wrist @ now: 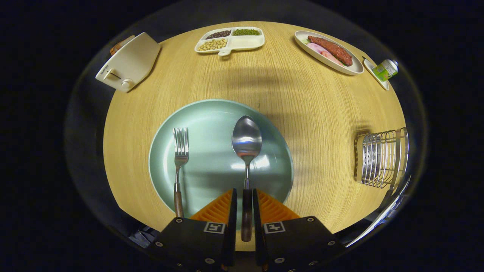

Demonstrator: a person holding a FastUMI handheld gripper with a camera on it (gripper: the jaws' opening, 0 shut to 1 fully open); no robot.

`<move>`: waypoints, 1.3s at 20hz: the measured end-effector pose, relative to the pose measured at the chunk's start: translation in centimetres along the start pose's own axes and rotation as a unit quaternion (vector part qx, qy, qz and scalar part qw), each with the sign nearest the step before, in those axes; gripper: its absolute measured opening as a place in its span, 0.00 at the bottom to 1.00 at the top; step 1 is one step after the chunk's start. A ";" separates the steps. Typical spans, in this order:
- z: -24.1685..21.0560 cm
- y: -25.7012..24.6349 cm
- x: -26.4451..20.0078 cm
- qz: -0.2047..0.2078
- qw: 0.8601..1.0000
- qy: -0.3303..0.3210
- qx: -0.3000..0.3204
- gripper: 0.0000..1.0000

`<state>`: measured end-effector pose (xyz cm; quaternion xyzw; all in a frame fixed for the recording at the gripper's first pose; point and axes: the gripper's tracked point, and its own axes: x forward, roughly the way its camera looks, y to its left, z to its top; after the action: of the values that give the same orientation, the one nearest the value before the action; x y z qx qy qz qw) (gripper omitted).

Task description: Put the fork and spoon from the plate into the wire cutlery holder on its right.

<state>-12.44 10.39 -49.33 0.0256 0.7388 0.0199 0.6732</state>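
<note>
Now tongs flank the shiny spoon's handle

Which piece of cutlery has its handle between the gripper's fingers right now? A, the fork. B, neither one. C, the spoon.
C: the spoon handle runs between the gripper fingers, while the fork lies apart on the plate, to their left.

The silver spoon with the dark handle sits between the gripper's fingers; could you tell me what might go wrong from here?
1. The gripper flanks the spoon at its thin handle end; the heavy bowl may tip down if lifted.
2. A sweep could nudge the wooden-handled fork on the pale green plate.
3. The wire cutlery holder stands far right; the spoon could slip during the carry.
</note>
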 end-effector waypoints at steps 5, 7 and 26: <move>-0.1 0.3 0.5 0.029 0.999 0.001 0.039 0.08; -0.3 0.1 0.4 0.041 0.998 -0.001 0.048 0.06; 0.3 -12.4 -13.9 0.042 0.985 -0.158 0.059 0.05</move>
<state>-11.00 -2.87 -36.38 0.0992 0.6216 0.0001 0.7771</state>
